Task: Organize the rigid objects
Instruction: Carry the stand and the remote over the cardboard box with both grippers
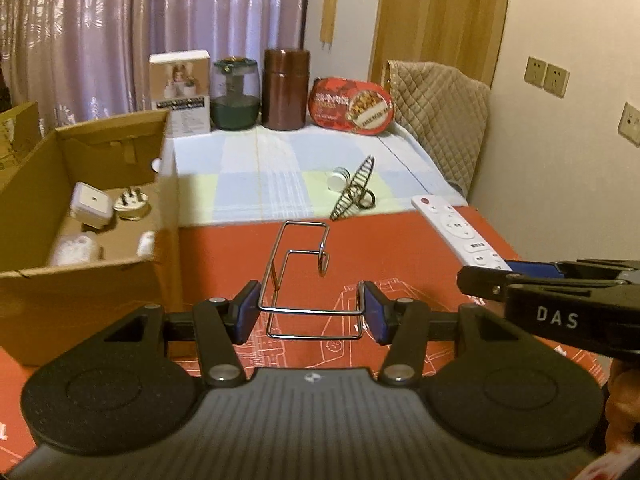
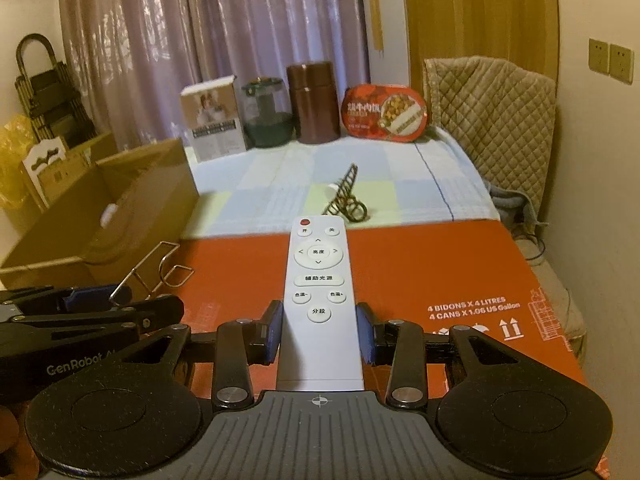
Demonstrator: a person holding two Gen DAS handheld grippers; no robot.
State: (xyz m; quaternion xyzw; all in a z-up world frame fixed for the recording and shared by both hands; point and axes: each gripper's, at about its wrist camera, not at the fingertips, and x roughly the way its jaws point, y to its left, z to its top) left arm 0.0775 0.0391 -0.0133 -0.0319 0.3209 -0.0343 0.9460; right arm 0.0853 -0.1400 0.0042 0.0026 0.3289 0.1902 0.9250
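Left hand-held gripper [image 1: 310, 316] is gripping the wire rack [image 1: 298, 276] by its near end, pads pressing on the outer wires on both sides. The rack is sticking out forward at centre frame, above the red board [image 1: 400, 248], and appears to be clear of it. Holding it by the near edge is keeping the hook end free, likely so it can drop into the box without snagging.

Right hand-held gripper [image 2: 320, 330] is clamping the remote [image 2: 318, 280] across its narrow lower body, buttons facing up and the long end pointing away toward the middle of the frame. Gripping low is leaving the button face unpressed. In the left wrist view the remote is showing at right, beside the right gripper's black body.

Box [image 1: 80, 208] is sitting open at left of the left wrist view, already holding a white cube adapter [image 1: 93, 204], a plug [image 1: 130, 204] and other white bits, so it is probably the sorting target. Both held things look to be heading there; the rack is nearer to it.

A spiral wire piece [image 1: 354, 188] is lying on the checked cloth [image 1: 256, 168] at centre, not yet collected. The tins and jars standing along the back are looking more like backdrop.
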